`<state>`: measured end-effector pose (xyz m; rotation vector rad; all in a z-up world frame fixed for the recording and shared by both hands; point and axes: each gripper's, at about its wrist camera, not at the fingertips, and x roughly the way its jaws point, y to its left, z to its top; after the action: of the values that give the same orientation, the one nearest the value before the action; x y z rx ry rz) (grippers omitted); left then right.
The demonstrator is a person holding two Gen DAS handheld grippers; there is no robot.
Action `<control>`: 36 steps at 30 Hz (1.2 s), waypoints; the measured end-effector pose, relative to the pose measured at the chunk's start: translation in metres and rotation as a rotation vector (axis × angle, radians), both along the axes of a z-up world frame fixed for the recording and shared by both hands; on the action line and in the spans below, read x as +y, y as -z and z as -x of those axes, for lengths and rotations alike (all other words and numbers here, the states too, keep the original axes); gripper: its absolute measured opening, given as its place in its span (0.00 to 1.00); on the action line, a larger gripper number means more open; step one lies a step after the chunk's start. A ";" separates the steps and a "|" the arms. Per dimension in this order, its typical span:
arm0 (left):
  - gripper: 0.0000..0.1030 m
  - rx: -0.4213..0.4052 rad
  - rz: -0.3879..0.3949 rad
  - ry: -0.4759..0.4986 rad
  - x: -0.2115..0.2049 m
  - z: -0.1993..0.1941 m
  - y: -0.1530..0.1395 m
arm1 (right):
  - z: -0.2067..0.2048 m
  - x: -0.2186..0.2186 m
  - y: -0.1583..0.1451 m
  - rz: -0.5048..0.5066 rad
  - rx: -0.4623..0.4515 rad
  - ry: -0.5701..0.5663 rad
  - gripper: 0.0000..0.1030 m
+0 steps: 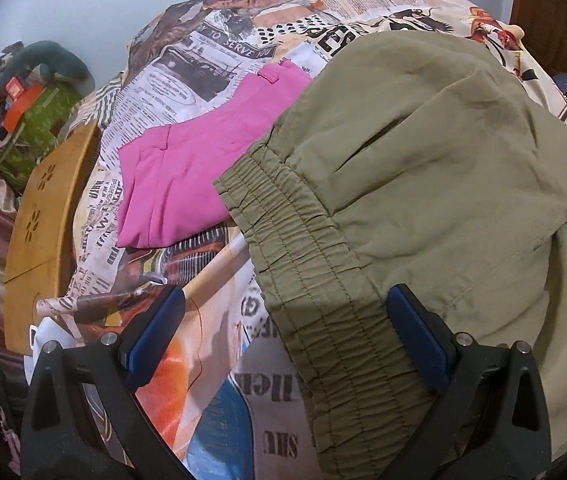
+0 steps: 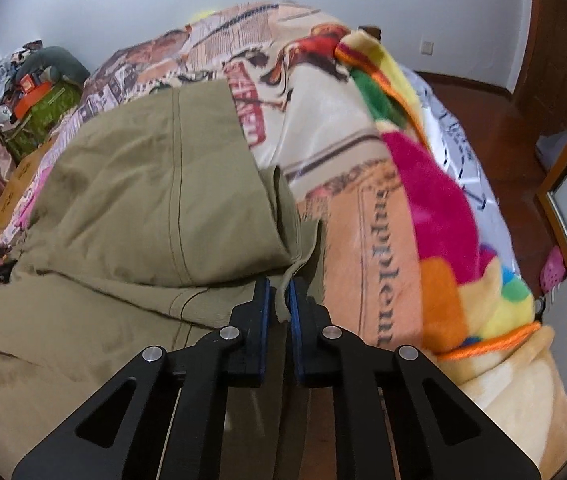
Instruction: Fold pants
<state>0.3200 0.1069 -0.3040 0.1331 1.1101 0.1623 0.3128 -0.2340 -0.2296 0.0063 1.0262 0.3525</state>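
Right wrist view: right gripper (image 2: 279,296) pinched on an edge of olive pants (image 2: 131,184). Left gripper (image 1: 283,320) spread wide over the elastic waistband (image 1: 307,280), beside pink pants (image 1: 187,160).

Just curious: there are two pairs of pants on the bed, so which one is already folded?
The pink pants, lying as a flat folded stack. The olive-green pants are spread out, rumpled.

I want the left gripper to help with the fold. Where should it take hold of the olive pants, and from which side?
Grip the elastic waistband of the olive pants at its near edge, approaching from the open left gripper side: the gathered band already lies between its jaws, probably thick and firm enough.
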 end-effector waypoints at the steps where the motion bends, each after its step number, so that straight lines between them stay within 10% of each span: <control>1: 1.00 -0.001 0.000 -0.001 -0.001 0.001 0.001 | -0.003 -0.001 0.000 -0.004 0.005 0.002 0.08; 11: 1.00 -0.008 0.001 -0.003 0.004 0.001 0.005 | -0.011 -0.001 -0.002 0.124 -0.025 0.086 0.04; 17: 1.00 -0.006 0.061 -0.050 0.013 0.002 -0.014 | -0.009 -0.028 -0.027 0.026 -0.023 0.096 0.05; 22: 1.00 -0.061 0.041 -0.039 0.011 0.004 -0.037 | -0.004 -0.016 -0.037 0.010 -0.046 0.030 0.40; 36: 1.00 0.097 0.192 -0.079 0.030 -0.035 0.006 | -0.031 0.027 0.008 -0.008 0.060 -0.065 0.47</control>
<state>0.3555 0.1364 -0.3096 -0.0746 1.2222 0.1197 0.3438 -0.2068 -0.2372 -0.0096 1.0865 0.4172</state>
